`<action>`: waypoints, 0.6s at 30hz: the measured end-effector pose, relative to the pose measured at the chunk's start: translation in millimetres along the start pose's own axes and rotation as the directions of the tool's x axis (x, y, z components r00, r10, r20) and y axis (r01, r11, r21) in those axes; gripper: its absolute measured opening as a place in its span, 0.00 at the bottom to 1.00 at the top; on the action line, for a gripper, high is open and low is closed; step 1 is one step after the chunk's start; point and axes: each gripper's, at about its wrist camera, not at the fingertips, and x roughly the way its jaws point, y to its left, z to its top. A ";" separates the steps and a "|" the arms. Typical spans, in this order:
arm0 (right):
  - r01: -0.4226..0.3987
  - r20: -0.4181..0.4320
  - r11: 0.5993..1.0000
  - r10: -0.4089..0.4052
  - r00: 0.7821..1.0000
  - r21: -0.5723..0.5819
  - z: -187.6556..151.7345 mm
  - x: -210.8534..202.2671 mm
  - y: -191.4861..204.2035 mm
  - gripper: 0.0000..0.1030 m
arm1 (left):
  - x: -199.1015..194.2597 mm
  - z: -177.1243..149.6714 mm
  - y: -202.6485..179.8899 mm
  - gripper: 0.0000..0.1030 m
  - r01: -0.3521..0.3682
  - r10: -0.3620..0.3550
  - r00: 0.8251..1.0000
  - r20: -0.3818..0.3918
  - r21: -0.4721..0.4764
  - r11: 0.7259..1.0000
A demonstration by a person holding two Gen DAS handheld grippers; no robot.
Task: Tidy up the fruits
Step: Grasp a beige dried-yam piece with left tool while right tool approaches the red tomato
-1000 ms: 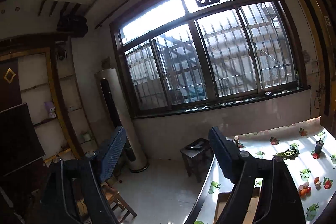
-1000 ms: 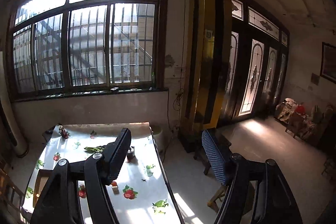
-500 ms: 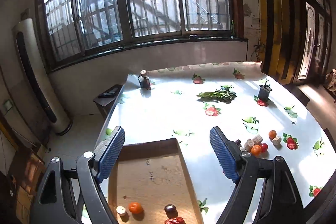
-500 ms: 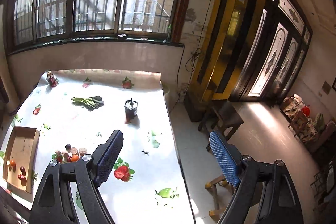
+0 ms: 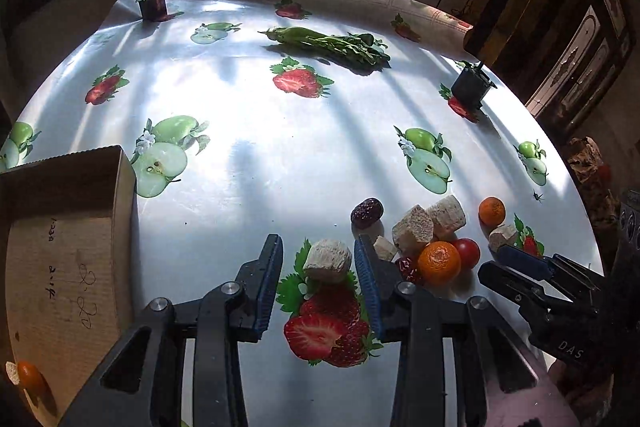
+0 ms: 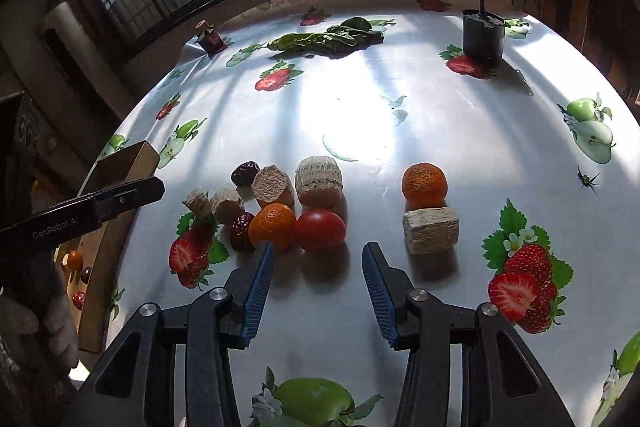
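A cluster of fruit lies on the fruit-print tablecloth: a red tomato (image 6: 321,230), an orange mandarin (image 6: 273,227), a second mandarin (image 6: 424,182), dark dates (image 6: 245,173) and several beige cut chunks (image 6: 319,181). My left gripper (image 5: 318,251) is open, its jaws on either side of a beige chunk (image 5: 328,261). My right gripper (image 6: 318,259) is open just short of the tomato, and it shows at the right of the left wrist view (image 5: 520,263). A cardboard box (image 5: 60,267) at the left holds a small mandarin (image 5: 30,377).
Leafy greens (image 5: 332,43) lie at the table's far side. A small dark jar (image 5: 152,1) stands far left and a black pot (image 6: 482,35) far right. The table edge curves close on the right. Windows and a wall lie beyond.
Both grippers have swung down from facing the room and windows to just above the table, close over the fruit cluster. Both stay open.
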 end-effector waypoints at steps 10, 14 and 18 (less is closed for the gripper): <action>-0.035 0.020 0.999 0.035 0.999 0.003 -1.3 19.0 -8.0 0.48 | 32.8 -9.1 -8.8 0.35 0.001 0.003 0.998 -0.061 0.069 0.998; -0.140 0.002 0.989 0.140 0.990 0.053 -2.1 23.7 -16.2 0.48 | 36.2 -13.6 -17.4 0.35 -0.031 0.036 0.999 -0.040 0.120 0.992; -0.205 0.002 0.977 0.206 0.979 0.060 -3.7 20.9 -17.8 0.48 | 36.7 -17.6 -25.6 0.27 -0.077 0.084 0.996 -0.030 0.172 0.982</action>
